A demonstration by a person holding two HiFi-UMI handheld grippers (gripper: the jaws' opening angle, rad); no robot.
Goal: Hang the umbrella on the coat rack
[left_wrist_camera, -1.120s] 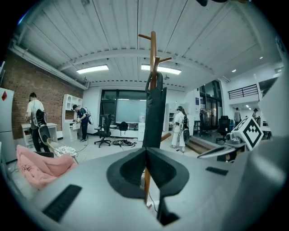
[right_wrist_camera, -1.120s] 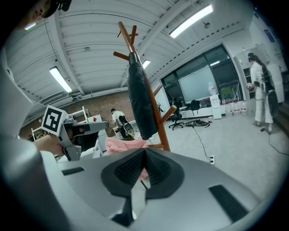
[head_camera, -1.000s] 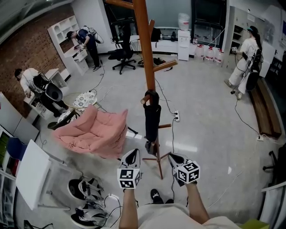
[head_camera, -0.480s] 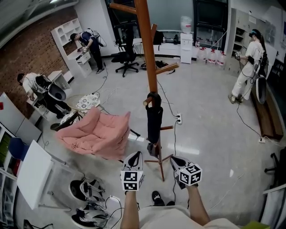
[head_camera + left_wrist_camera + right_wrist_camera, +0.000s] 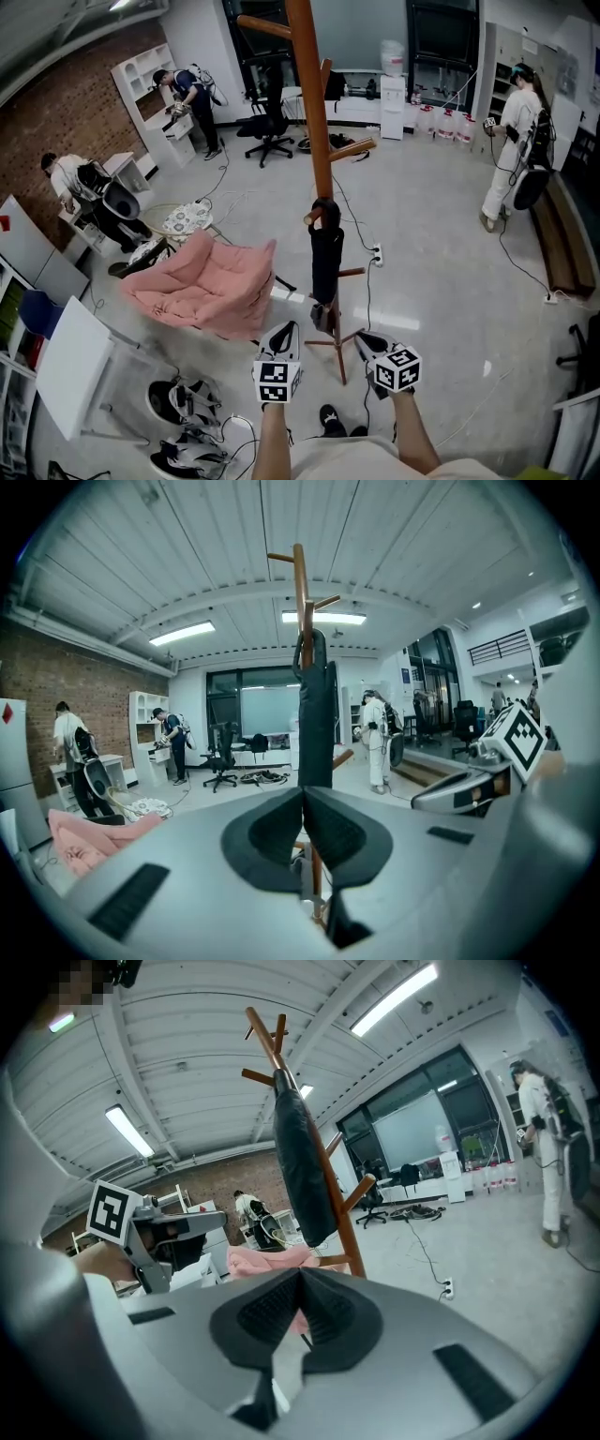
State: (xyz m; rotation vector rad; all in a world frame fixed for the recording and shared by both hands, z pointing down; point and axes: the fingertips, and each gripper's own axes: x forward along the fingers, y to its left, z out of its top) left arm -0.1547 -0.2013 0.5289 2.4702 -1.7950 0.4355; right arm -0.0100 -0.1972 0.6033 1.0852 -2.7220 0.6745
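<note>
The floor (image 5: 441, 234) is pale grey, glossy and continuous across the room. The coat rack (image 5: 319, 141) stands on it on splayed wooden feet. A slumped pink floor cushion (image 5: 202, 286) lies close to the left of the rack. A white power strip (image 5: 377, 253) with a dark trailing cable lies just right of the rack. A black office chair (image 5: 272, 122) stands well behind the rack. Water jugs (image 5: 441, 119) stand in a row behind the rack to its right. A long wooden bench (image 5: 561, 234) is far right of the rack.

Black umbrella (image 5: 324, 255), reddish-brown coat rack (image 5: 314, 112), pink cushion (image 5: 202, 286).
</note>
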